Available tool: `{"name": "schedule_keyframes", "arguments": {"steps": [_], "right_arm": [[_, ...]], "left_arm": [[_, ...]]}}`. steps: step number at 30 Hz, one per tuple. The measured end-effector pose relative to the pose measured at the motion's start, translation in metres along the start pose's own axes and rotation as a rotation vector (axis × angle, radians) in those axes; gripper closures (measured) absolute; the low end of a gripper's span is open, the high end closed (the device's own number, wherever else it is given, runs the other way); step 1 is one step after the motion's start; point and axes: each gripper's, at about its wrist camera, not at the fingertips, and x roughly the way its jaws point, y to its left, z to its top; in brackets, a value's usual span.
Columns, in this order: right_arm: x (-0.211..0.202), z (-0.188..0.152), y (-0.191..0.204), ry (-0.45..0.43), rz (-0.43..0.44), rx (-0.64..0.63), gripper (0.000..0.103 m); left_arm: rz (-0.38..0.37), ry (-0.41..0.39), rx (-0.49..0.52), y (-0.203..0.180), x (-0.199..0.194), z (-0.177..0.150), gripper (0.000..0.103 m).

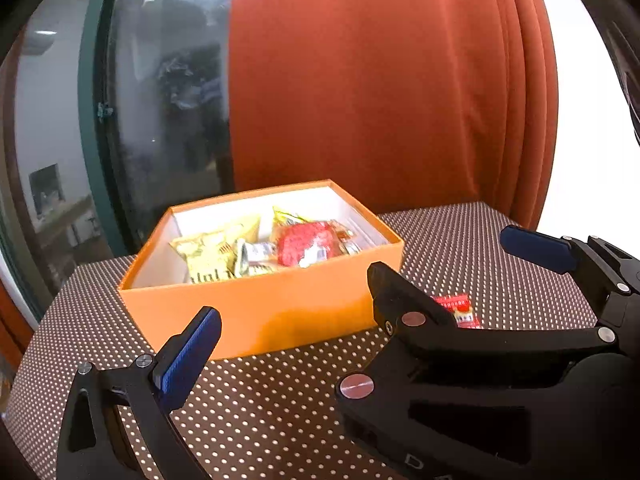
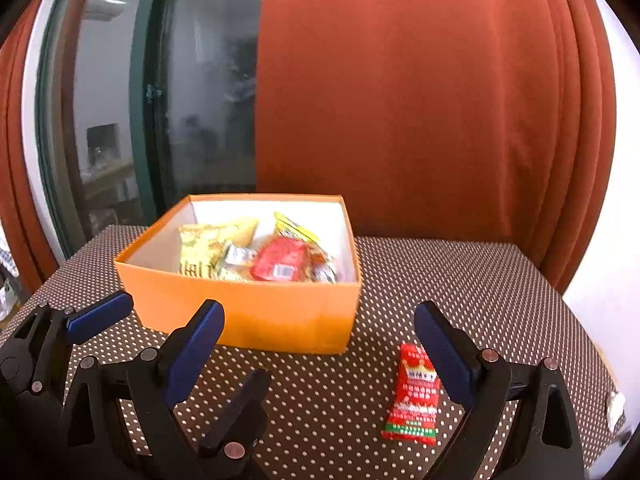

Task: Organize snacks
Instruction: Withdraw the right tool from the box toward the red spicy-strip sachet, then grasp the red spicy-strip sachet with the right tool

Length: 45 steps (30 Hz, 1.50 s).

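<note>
An orange box stands on the dotted table, holding yellow packets and a red packet. A small red snack packet lies on the table in front of the box's right corner. It sits between the fingers of my right gripper, close to the right pad but apart from it. That gripper is open. My left gripper is open and empty in front of the box. Its right finger is hidden behind the right gripper, which also covers part of the red packet.
The table wears a brown cloth with white dots and ends just behind the box. A rust-red curtain hangs behind it, and a dark glass door stands at the back left. The two grippers are side by side and overlap.
</note>
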Motion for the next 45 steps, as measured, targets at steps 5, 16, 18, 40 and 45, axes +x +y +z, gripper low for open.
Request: {"name": "schedule_keyframes", "arguments": {"steps": [5, 16, 18, 40, 45], "right_arm": [[0.012, -0.014, -0.010, 0.050, -0.024, 0.026, 0.006], [0.043, -0.039, -0.047, 0.126, -0.047, 0.095, 0.006], [0.049, -0.043, -0.055, 0.141, -0.058, 0.108, 0.006], [0.112, -0.087, -0.125, 0.298, -0.095, 0.255, 0.006], [0.130, -0.093, -0.124, 0.337, -0.069, 0.254, 0.011]], "left_arm": [[-0.022, 0.046, 0.011, -0.009, 0.018, -0.009, 0.000], [-0.013, 0.127, 0.025, -0.039, 0.060, -0.022, 0.001], [-0.020, 0.148, 0.033, -0.046, 0.069, -0.023, 0.001], [-0.030, 0.355, 0.126, -0.106, 0.161, -0.037, 0.013], [-0.025, 0.372, 0.107, -0.104, 0.174, -0.040, 0.015]]}}
